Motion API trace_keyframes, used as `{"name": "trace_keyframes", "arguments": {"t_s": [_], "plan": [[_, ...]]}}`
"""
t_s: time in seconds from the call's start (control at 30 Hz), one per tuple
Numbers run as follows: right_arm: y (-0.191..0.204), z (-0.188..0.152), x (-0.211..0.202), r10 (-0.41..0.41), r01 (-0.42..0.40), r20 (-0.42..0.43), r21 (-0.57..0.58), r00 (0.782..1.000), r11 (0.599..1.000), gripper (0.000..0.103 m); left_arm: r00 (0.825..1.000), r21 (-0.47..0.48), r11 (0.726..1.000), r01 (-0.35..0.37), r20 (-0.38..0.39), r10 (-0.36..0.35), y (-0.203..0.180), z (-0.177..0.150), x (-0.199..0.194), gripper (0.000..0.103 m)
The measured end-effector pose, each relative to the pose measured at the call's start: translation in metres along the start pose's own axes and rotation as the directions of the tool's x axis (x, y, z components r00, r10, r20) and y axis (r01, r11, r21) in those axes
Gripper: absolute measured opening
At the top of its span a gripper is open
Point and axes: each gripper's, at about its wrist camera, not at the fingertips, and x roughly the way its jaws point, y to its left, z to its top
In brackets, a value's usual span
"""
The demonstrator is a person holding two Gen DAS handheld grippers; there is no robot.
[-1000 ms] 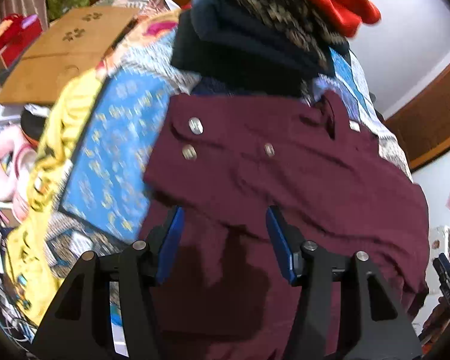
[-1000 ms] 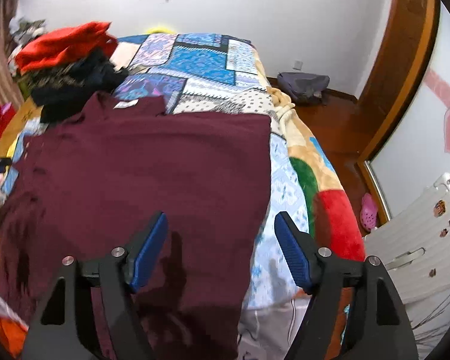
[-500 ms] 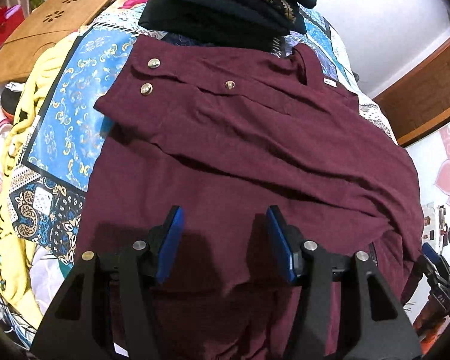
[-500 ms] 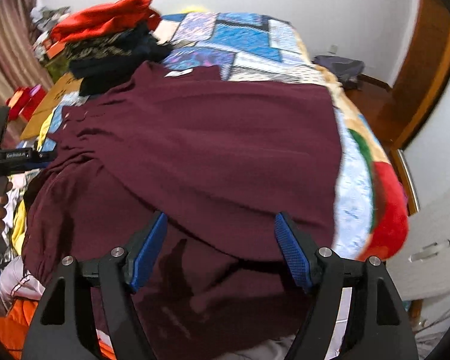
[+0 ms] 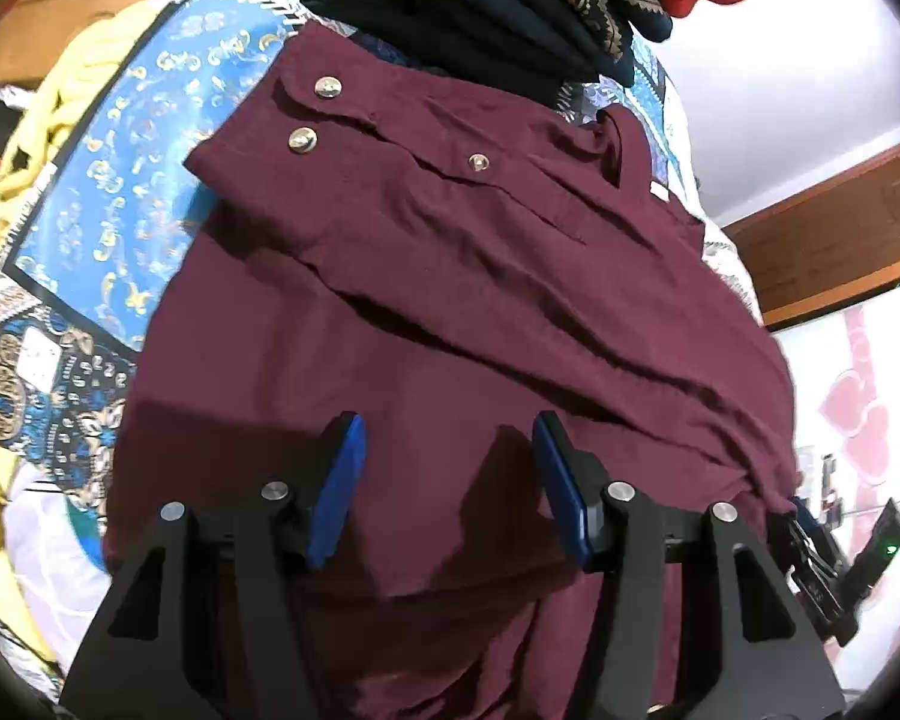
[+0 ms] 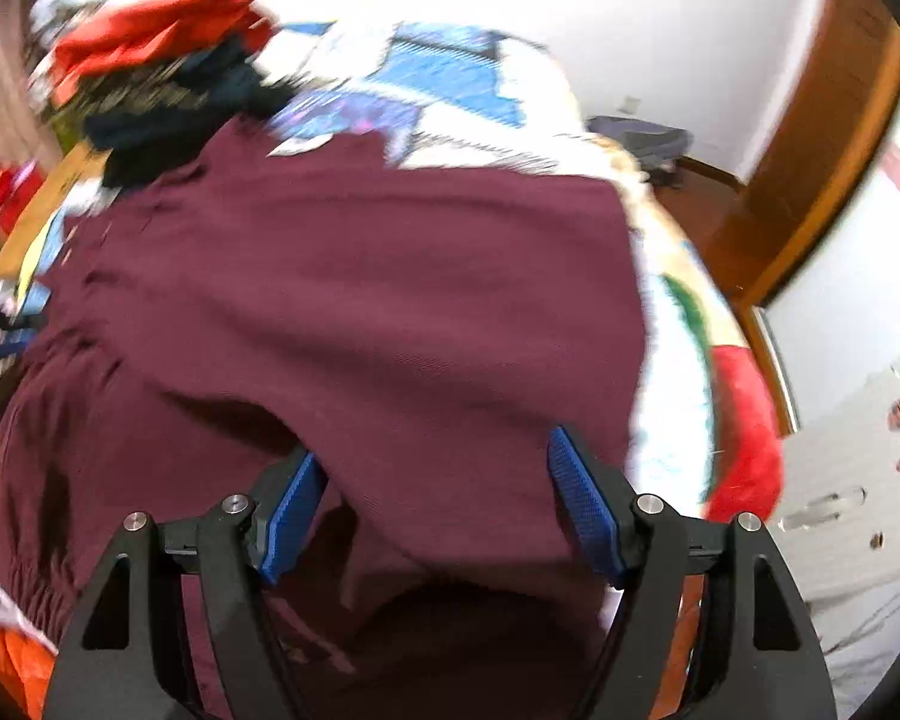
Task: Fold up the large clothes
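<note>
A maroon shirt (image 5: pixel 450 300) lies spread on a bed (image 5: pixel 114 180) covered by a blue patterned quilt, its lower part hanging over the near edge of the bed.

The left gripper (image 5: pixel 447 468) is open, its blue-padded fingers (image 5: pixel 339 480) wide apart with nothing between them but the cloth below; whether they touch it cannot be told. Ahead of these fingers the shirt is creased in long diagonal folds. Farther ahead and to their left a folded sleeve cuff (image 5: pixel 306 120) carries metal snaps (image 5: pixel 328 87). Beyond that, at the far end of the shirt, sits a stack of folded clothes (image 5: pixel 510 6), dark at the bottom and red on top, just beside the shirt's collar. At the right edge of this view, past the right finger, a piece of the other gripper shows beside the shirt's edge.

The right gripper (image 6: pixel 438 492) is also open, fingers (image 6: pixel 582 504) spread wide over the shirt (image 6: pixel 360 312). A fold of cloth rises between them, with the left finger partly tucked behind it. The view is blurred. To the right of these fingers the shirt's straight side edge ends and the quilt (image 6: pixel 678 420) shows. Far ahead and to the left is the stack (image 6: pixel 168 72).
</note>
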Motion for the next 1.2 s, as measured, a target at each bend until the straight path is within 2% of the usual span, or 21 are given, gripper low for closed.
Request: {"name": "trace_keyframes", "arguments": {"t_s": [0.07, 0.2, 0.4, 0.53, 0.7, 0.77, 0.8, 0.83, 0.87, 1.0, 1.1, 1.2], "plan": [[-0.018, 0.004, -0.003, -0.028, 0.027, 0.017, 0.052, 0.999, 0.998, 0.07, 0.999, -0.04, 0.998, 0.046, -0.007, -0.046, 0.003, 0.004, 0.003, 0.056], [-0.047, 0.009, -0.002, -0.013, 0.009, 0.028, 0.153, 1.0, 0.988, 0.07, 0.992, -0.095, 0.988, 0.122, -0.021, -0.124, 0.008, 0.01, 0.012, 0.056], [-0.049, 0.016, -0.007, -0.094, 0.08, 0.088, 0.154, 0.992, 0.985, 0.07, 0.988, -0.176, 0.972, 0.153, 0.001, -0.156, 0.016, 0.017, 0.02, 0.056], [-0.059, 0.024, -0.003, -0.152, 0.134, 0.099, 0.17, 0.983, 0.976, 0.071, 0.998, -0.148, 0.987, 0.06, 0.036, -0.056, 0.012, 0.02, 0.018, 0.056], [-0.069, 0.017, 0.005, -0.062, 0.051, 0.049, 0.189, 0.997, 0.981, 0.073, 0.996, -0.097, 0.995, -0.024, 0.084, 0.032, 0.01, 0.025, 0.018, 0.054], [-0.07, 0.012, 0.008, -0.031, 0.028, 0.012, 0.183, 0.999, 0.983, 0.073, 0.994, -0.09, 0.995, -0.052, 0.09, 0.06, 0.01, 0.028, 0.022, 0.038], [-0.07, 0.009, 0.01, -0.014, 0.015, -0.01, 0.185, 1.0, 0.983, 0.073, 0.992, -0.084, 0.994, -0.068, 0.098, 0.076, 0.011, 0.029, 0.023, 0.023], [-0.07, 0.006, 0.011, 0.001, 0.004, -0.027, 0.185, 1.0, 0.983, 0.073, 0.99, -0.075, 0.993, -0.088, 0.106, 0.095, 0.01, 0.03, 0.025, 0.014], [-0.069, 0.003, 0.011, 0.015, -0.008, -0.04, 0.181, 0.999, 0.983, 0.073, 0.986, -0.058, 0.992, -0.112, 0.121, 0.118, 0.009, 0.03, 0.024, 0.013], [-0.061, 0.003, -0.007, 0.03, -0.031, 0.015, 0.113, 0.999, 0.993, 0.073, 0.972, -0.028, 0.989, -0.143, 0.186, 0.146, 0.004, 0.026, 0.005, 0.012], [-0.051, 0.016, -0.021, 0.082, -0.085, 0.051, 0.063, 0.995, 0.994, 0.074, 0.951, 0.014, 0.986, -0.167, 0.267, 0.158, -0.005, 0.023, -0.023, 0.011], [-0.048, 0.032, -0.028, 0.122, -0.128, 0.092, 0.063, 0.988, 0.99, 0.073, 0.93, 0.058, 0.979, -0.196, 0.328, 0.167, -0.018, 0.021, -0.046, 0.011]]}}
